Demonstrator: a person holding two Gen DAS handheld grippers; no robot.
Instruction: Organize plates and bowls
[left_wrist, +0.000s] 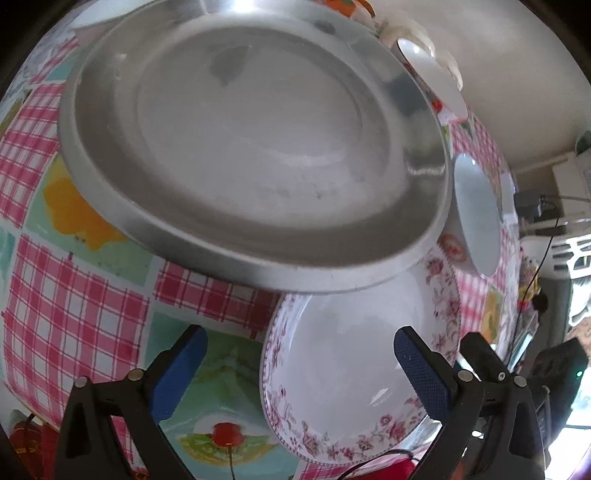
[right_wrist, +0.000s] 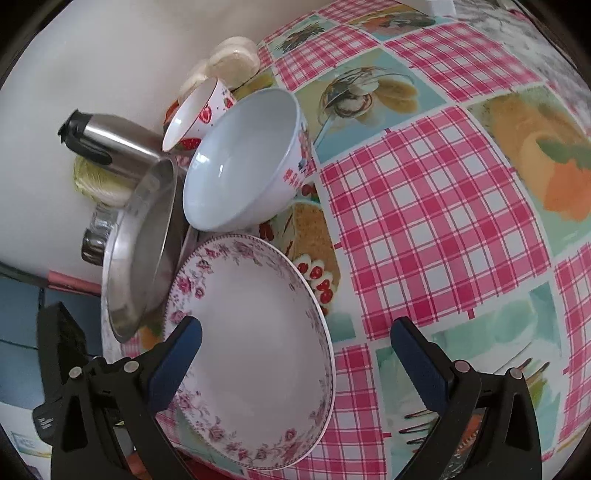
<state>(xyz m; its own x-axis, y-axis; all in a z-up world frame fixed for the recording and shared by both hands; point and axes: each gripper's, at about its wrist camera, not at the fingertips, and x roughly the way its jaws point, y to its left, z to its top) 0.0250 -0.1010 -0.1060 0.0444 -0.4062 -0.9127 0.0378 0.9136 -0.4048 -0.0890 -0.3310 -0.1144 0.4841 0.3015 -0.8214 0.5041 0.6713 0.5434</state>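
Lying straight ahead of both tongs: floral plate (right_wrist: 255, 339), flat on worktop (right_wrist: 436, 229), near its edge. Right tongs (right_wrist: 295, 354) released, spread wide, left pad over plate's near rim, plate filling gap's left half. Left tongs (left_wrist: 301, 363) likewise released, empty, plate's rim beside right pad. Steel dish (left_wrist: 255, 147) overlaps plate's far edge in left view (touching or not, cannot tell). White bowl (right_wrist: 243, 162) beyond. Right side looks nearer, judging by framing.
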